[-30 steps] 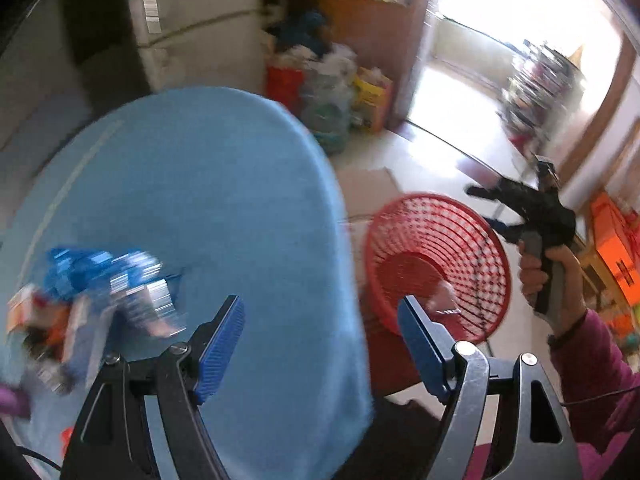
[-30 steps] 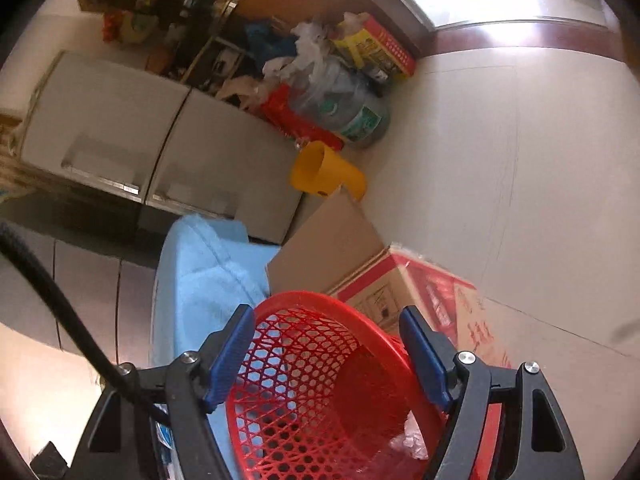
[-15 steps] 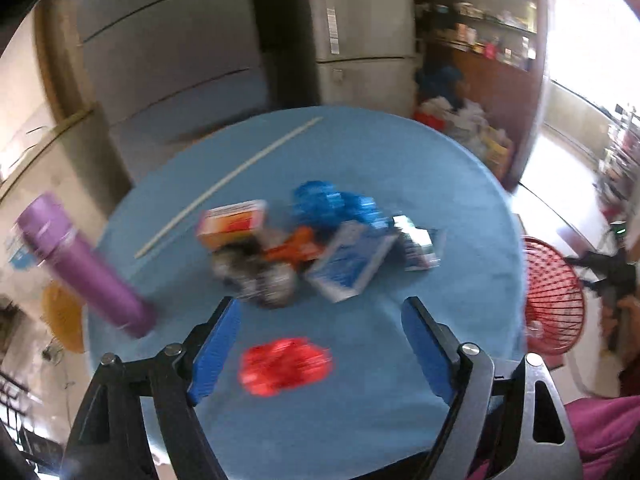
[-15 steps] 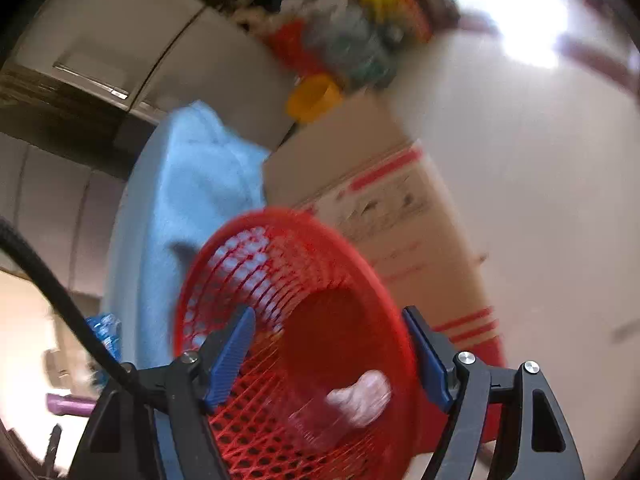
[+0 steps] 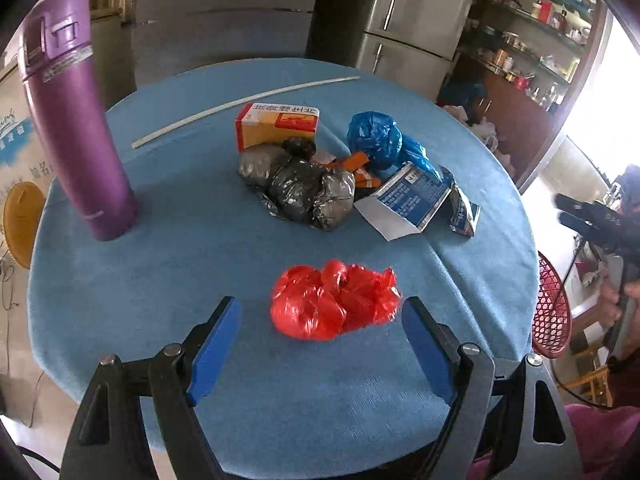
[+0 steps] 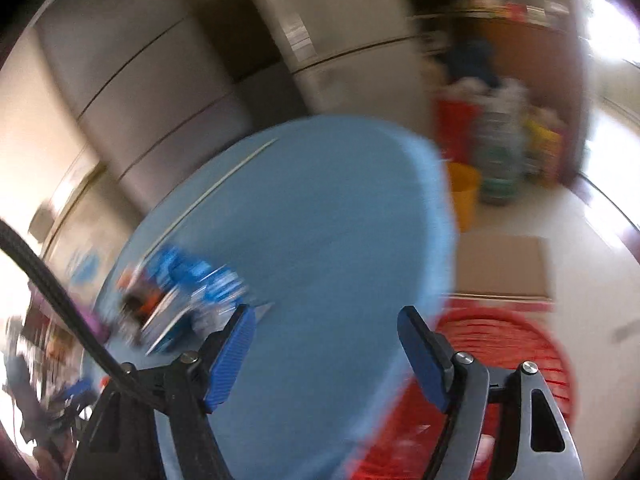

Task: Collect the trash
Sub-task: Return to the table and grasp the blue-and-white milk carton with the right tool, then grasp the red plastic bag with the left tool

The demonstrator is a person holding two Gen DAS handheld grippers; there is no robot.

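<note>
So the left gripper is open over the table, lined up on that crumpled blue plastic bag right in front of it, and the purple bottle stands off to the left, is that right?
Not quite. The crumpled bag in front of the open left gripper is the red plastic bag, as the left wrist view shows. The blue bag lies farther back in the pile. The purple bottle does stand on the left of the table.

The left gripper (image 5: 320,332) has swung from the red basket (image 5: 552,312) to the round blue table (image 5: 160,280), now hovering empty over a crumpled red bag (image 5: 334,306). The right gripper (image 6: 326,344) has swung from the basket toward the table.
</note>
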